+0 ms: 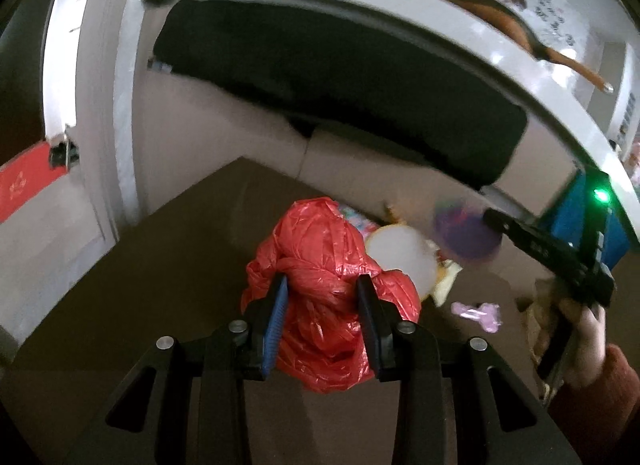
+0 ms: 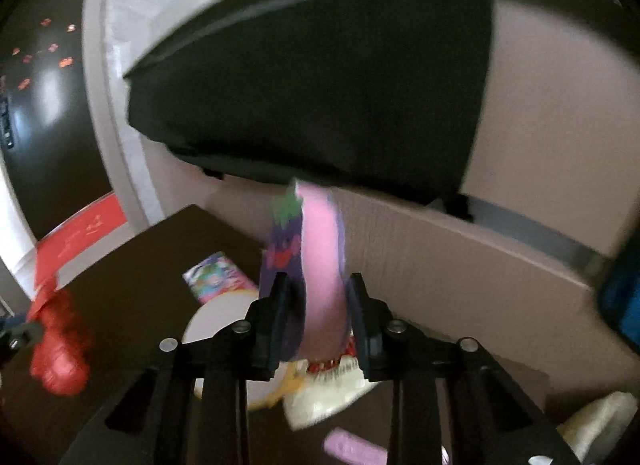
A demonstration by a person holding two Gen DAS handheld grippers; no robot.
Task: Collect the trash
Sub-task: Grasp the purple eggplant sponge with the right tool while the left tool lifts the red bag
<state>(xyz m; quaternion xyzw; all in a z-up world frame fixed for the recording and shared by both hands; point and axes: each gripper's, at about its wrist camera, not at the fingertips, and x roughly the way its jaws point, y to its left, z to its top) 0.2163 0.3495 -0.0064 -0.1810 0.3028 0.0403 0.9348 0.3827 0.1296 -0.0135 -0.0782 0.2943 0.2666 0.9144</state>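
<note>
Right gripper [image 2: 316, 289]: clamped on a purple-and-pink aubergine-print packet [image 2: 308, 257], pinched at its lower end.
Left gripper [image 1: 322, 293]: closed on the knotted neck of the red plastic bag [image 1: 320, 265] — bag bunched ahead of its jaws.
Packet axis: long axis upright, green tip pointing away from the jaws.
Risk: thin packet could bend or slip out — grip sits low.

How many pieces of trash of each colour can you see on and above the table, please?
Red: 1, the red plastic bag between the left gripper fingers
Purple and pink: 1, the eggplant-print piece held by the right gripper
Pink: 1, the small pink wrapper
White: 1, the round white lid
Multicoloured: 1, the colourful packet
Cream: 1, the cream wrapper
Total: 6
</note>
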